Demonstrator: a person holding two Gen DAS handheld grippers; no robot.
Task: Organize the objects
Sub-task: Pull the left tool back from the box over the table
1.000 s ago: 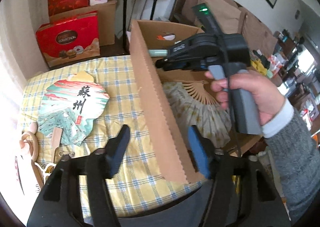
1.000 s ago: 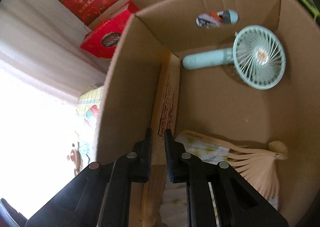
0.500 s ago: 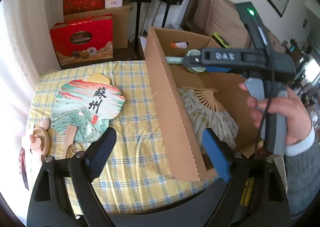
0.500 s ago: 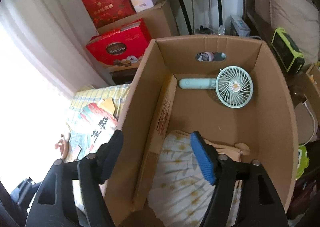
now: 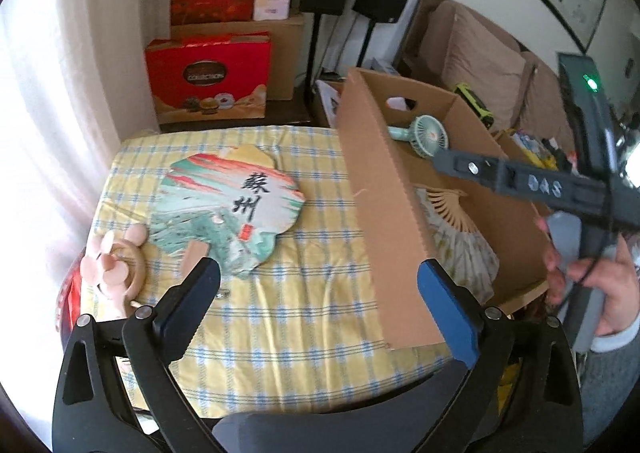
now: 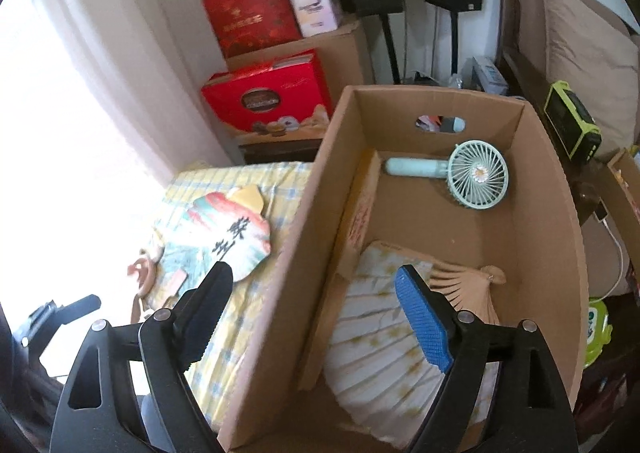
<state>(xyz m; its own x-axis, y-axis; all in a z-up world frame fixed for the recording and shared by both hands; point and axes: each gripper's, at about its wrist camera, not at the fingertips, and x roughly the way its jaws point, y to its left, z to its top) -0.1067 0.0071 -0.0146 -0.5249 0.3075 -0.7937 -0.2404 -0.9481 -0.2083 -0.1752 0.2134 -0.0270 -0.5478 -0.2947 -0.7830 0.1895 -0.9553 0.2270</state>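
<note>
Cardboard box (image 5: 384, 189) is our landmark: left of its long wall, the painted paddle fan (image 5: 228, 209) lies flat on the checked cloth (image 5: 312, 317), handle pointing toward us. Our left gripper (image 5: 316, 293) is nearer, jaws wide and empty. Our right gripper (image 6: 316, 309), also wide, straddles that wall. The cloth around the fan leaves free room.

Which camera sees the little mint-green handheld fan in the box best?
The right wrist view: the mint-green handheld fan lies fully visible on the cardboard box floor. The left wrist view shows it smaller, its handle partly hidden behind the box wall.
</note>
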